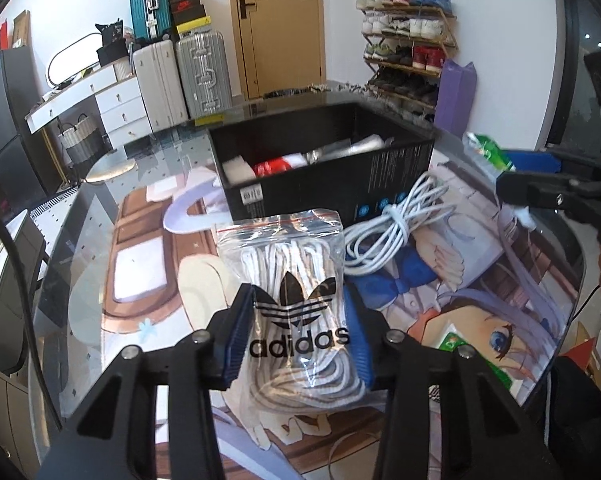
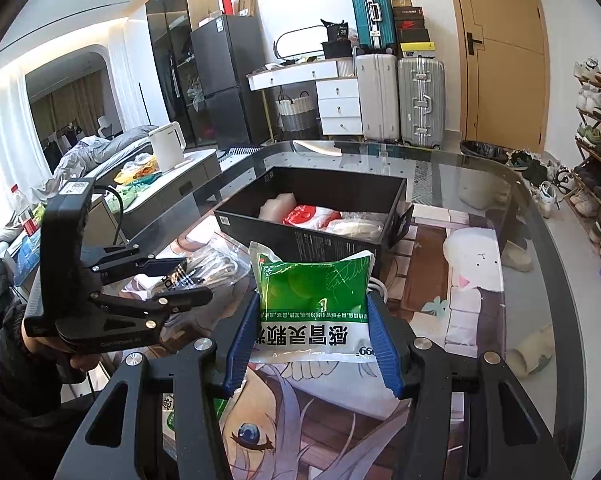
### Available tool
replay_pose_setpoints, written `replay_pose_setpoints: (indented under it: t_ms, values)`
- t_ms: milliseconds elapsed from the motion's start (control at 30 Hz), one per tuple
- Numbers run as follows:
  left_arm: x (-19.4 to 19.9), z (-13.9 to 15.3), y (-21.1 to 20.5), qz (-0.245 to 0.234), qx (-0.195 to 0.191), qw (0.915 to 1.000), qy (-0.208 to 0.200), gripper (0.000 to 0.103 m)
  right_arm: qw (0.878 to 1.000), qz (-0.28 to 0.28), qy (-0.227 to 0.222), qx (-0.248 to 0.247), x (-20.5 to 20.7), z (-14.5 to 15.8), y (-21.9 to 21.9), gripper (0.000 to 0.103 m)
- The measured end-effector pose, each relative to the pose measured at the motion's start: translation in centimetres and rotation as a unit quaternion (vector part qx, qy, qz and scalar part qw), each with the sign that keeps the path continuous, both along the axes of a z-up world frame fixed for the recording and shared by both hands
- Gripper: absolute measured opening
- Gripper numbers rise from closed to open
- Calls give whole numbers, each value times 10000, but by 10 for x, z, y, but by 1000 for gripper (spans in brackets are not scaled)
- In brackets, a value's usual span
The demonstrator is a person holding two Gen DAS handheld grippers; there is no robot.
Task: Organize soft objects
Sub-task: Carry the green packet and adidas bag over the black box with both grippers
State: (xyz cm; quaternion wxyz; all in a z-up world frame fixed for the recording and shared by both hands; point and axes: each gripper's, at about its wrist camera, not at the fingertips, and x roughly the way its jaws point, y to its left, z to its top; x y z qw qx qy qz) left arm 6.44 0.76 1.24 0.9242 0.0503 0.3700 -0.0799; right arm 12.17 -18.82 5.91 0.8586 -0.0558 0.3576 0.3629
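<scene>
Gripping Two Soft Packs Short of the Box

Holding is the state on both sides. The left gripper (image 1: 298,332) has its blue pads pressed against the sides of the lace bag (image 1: 290,300), a clear zip pouch of white laces; the jaws stand fairly narrow and pinch only the bag's lower half. The right gripper (image 2: 312,340) is clamped at a middling width on the green pouch (image 2: 312,304), pads on its two side edges.

Both packs sit low over the table (image 2: 480,168), just in front of the black box (image 2: 312,216), which already holds a few soft packets. A white cable (image 1: 388,228) lies coiled beside the lace bag, touching the box wall.

Risks, as I judge them: the slick plastic could slide out of the pads, since loose laces give under pressure; the unsupported top of the bag may flop and catch the box rim; a low carry could snag the cable; the two grippers, near each other, could collide over the box.

The lace bag's long axis runs away from the camera toward the box, zip end farthest. The green pouch looks tilted upright, its sealed top edge toward the box, with its print upside down to the right wrist camera.
</scene>
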Motion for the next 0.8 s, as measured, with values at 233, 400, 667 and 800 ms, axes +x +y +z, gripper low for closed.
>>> replay_pose_setpoints:
  t_ms: [233, 400, 667, 800]
  values:
    - [-10, 26, 5, 39, -183, 9990, -409, 43, 9999, -12, -91, 49, -2, 4, 0, 54]
    - [-9, 41, 8, 59, -255, 9976, -648, 43, 9997, -76, -192, 114, 0, 9, 0, 54]
    - [8, 67, 11, 100, -353, 9937, -1063, 43, 9989, -133, -393, 213, 10, 24, 9, 54]
    - [17, 74, 17, 143, -489, 9918, -1171, 43, 9983, -155, -496, 252, 18, 31, 15, 54]
